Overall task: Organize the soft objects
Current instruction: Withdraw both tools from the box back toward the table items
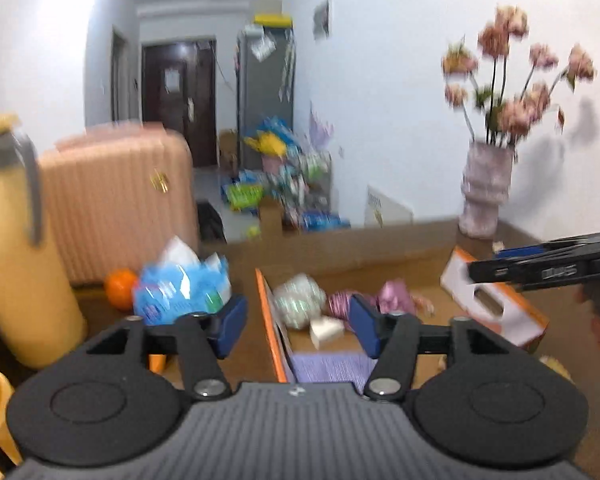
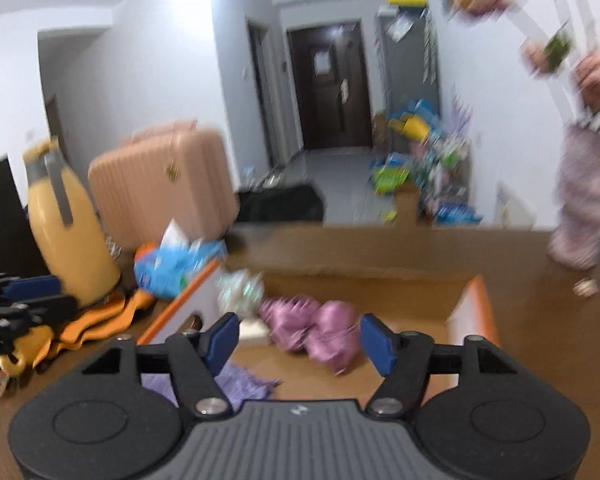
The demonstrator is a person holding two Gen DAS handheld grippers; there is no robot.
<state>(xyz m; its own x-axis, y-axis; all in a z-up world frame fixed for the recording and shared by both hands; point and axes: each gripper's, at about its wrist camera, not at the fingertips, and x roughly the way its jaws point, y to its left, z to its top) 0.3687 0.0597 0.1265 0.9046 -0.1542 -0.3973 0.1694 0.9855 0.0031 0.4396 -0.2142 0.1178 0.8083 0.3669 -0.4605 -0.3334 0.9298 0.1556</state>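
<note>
Lilac knitted cloth [image 2: 244, 384], the soft thing nearest both cameras, lies flat on the floor of the open cardboard box with orange-edged flaps [image 1: 270, 320], at its near end. The left gripper [image 1: 298, 326] and the right gripper [image 2: 296, 340] both hang above that near end with their blue-padded jaws released and nothing between them. Neither touches the cloth.

The step in hand looks like a let-go over the box and a pull-away. To do it well, keep both pairs of jaws spread until they are clear of the flaps, and lift without dragging a corner of the cloth back out. The left flap stands just beside the left gripper's line, so it could catch a pad.

Farther in the box lie a small white block [image 1: 326, 330], then two shiny pink crumpled bundles [image 2: 320, 330] side by side, and left of them a pale glittery ball [image 1: 300, 300]. These sit close together and look light, so a careless sweep would scatter them.

Outside the box, on the brown bench [image 2: 540, 320] to the left, rest a blue plastic packet of tissues [image 1: 180, 292], an orange fruit [image 1: 120, 288] and a tall yellow flask with a grey handle [image 1: 16, 248]. A mottled pink vase of flowers [image 1: 486, 192] stands far right. The blue packet seems the next soft thing to fetch.
</note>
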